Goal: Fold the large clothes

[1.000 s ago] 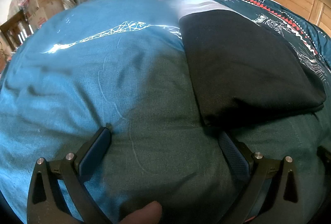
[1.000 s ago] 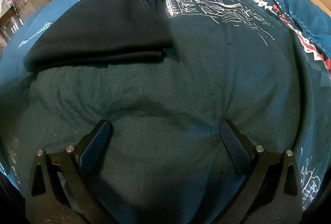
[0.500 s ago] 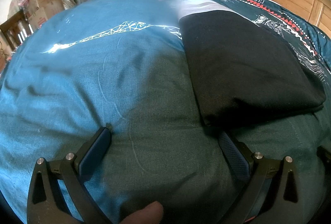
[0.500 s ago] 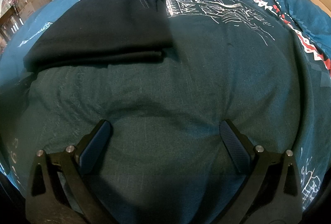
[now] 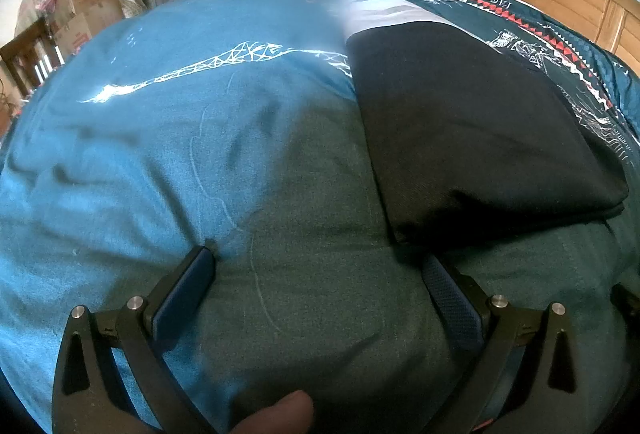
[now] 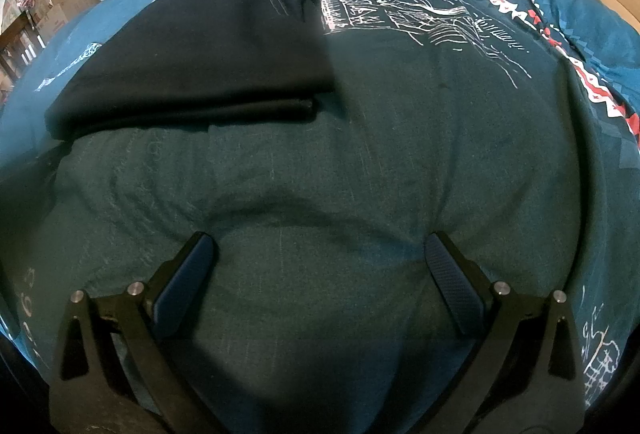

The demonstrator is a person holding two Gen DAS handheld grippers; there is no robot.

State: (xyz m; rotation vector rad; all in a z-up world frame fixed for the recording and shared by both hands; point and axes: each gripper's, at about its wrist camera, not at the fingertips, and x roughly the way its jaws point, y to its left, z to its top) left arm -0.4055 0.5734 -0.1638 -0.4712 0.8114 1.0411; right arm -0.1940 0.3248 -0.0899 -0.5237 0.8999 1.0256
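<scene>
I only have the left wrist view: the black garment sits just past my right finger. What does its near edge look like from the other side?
Observer: In the right wrist view the garment shows stacked layers along its near edge, so it is already folded.
Operator: Is the right gripper touching it?
Observer: No. The right gripper is open, over bare bedspread, with the garment up and to its left.
Operator: Anything to the right of the garment I can't see?
Observer: A large white line drawing printed on the bedspread, with a red and white triangle border beyond it.
</scene>
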